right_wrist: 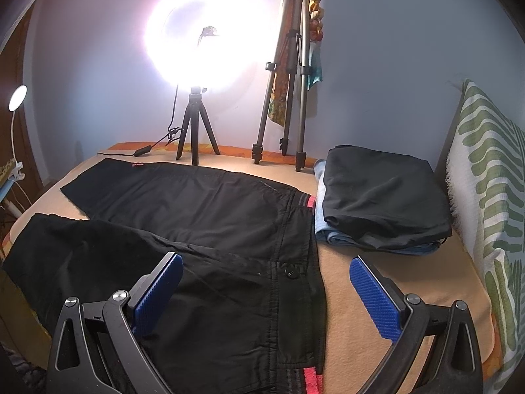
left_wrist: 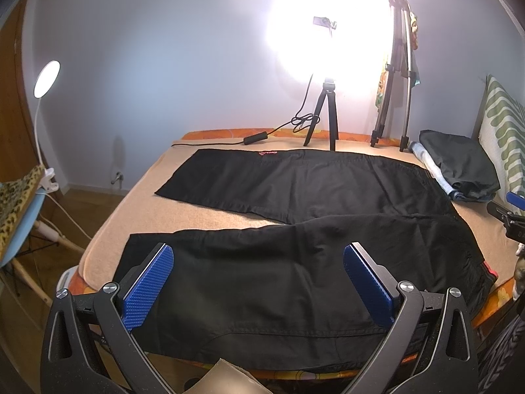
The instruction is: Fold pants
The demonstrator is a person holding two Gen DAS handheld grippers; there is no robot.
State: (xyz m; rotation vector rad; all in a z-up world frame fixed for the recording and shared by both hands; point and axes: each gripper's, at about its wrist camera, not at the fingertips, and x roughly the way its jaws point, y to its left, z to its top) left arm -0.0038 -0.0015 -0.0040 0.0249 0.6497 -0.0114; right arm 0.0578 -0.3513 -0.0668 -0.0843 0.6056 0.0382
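The black pants [left_wrist: 295, 229] are seen spread flat on the tan blanket [left_wrist: 210, 220] that covers the bed, the two legs splayed apart in a V with the hems out toward nine o'clock and the waistband [right_wrist: 300, 262] toward three o'clock. No fold is seen yet; by the look of it the task is judged to be at its very start, with the legs still to be laid one on the other and the length still to be doubled over.

The left gripper [left_wrist: 257, 282] is held low over the near leg, its blue pads [left_wrist: 151, 282] spread wide and nothing caught between them. The right gripper [right_wrist: 265, 295] is likewise held wide apart, one pad over the black cloth at seven o'clock, the other over bare blanket at five o'clock, with the waistband lying between. Nothing is pinched by either.

A stack of folded clothes [right_wrist: 384, 197] is noted at two o'clock in the right wrist view, just beside the waistband; other items may be judged already done.

In the right wrist view the button [right_wrist: 291, 274] and the pink-striped waistband elastic are shown plainly; in the left these are nearly lost at the frame's edge. From the left wrist view, though, both hems are given in full, along with a desk lamp [left_wrist: 47, 75] at nine o'clock and a sliver of the right gripper at three o'clock. The ring light [right_wrist: 200, 42] at twelve o'clock is shared by both.
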